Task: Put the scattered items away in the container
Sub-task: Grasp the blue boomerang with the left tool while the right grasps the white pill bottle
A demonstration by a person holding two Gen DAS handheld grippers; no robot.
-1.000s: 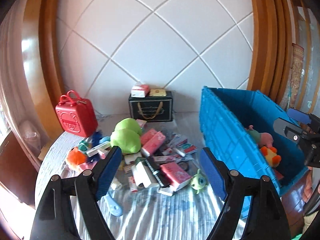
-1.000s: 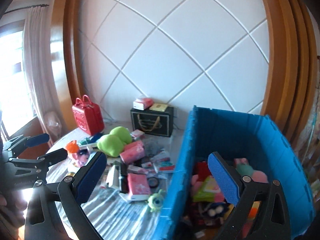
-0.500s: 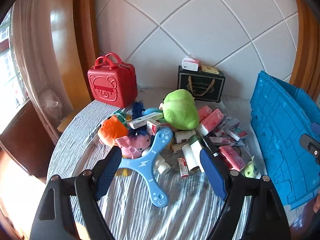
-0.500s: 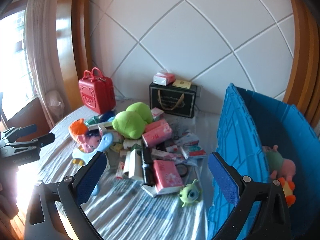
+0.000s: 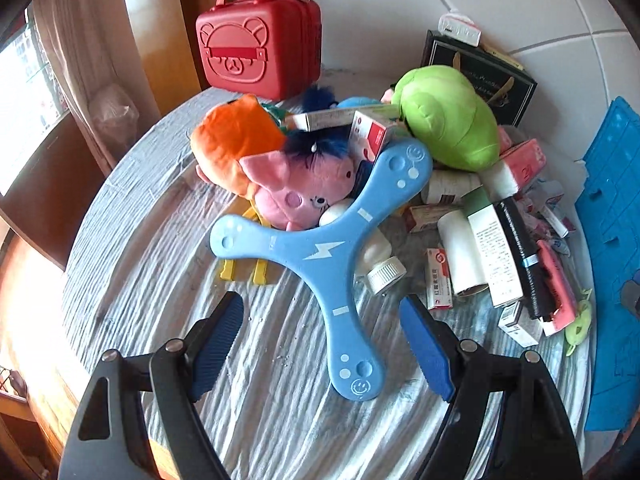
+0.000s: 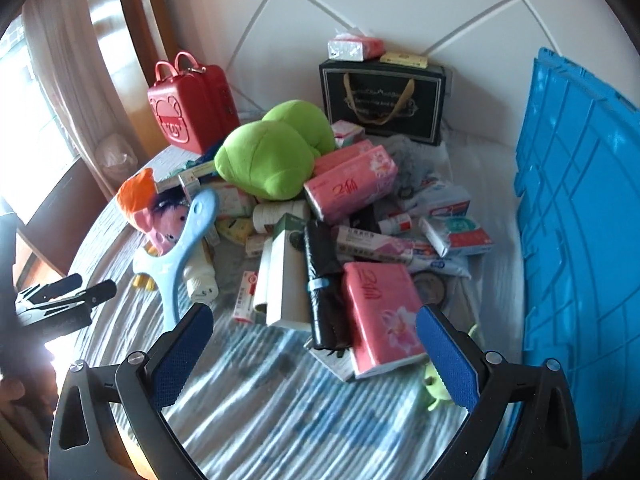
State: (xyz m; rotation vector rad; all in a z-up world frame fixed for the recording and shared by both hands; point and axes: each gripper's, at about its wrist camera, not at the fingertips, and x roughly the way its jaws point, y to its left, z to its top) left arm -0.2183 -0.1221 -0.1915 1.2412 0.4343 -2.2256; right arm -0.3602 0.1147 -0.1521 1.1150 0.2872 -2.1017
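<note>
A pile of scattered items lies on the round table. In the left wrist view a blue three-armed boomerang lies in front, one arm reaching between my open, empty left gripper. Behind it are a pink pig plush, an orange plush and a green plush. My right gripper is open and empty above a pink tissue pack, a black roll and a white box. The blue container stands at the right; it also shows in the left wrist view.
A red bear suitcase and a black gift bag with small boxes on top stand at the back by the tiled wall. A small green monster toy lies by the container. The table edge curves along the left.
Both grippers have swung left and down toward the pile. The left now hovers over the boomerang; the container's inside has left both views.
</note>
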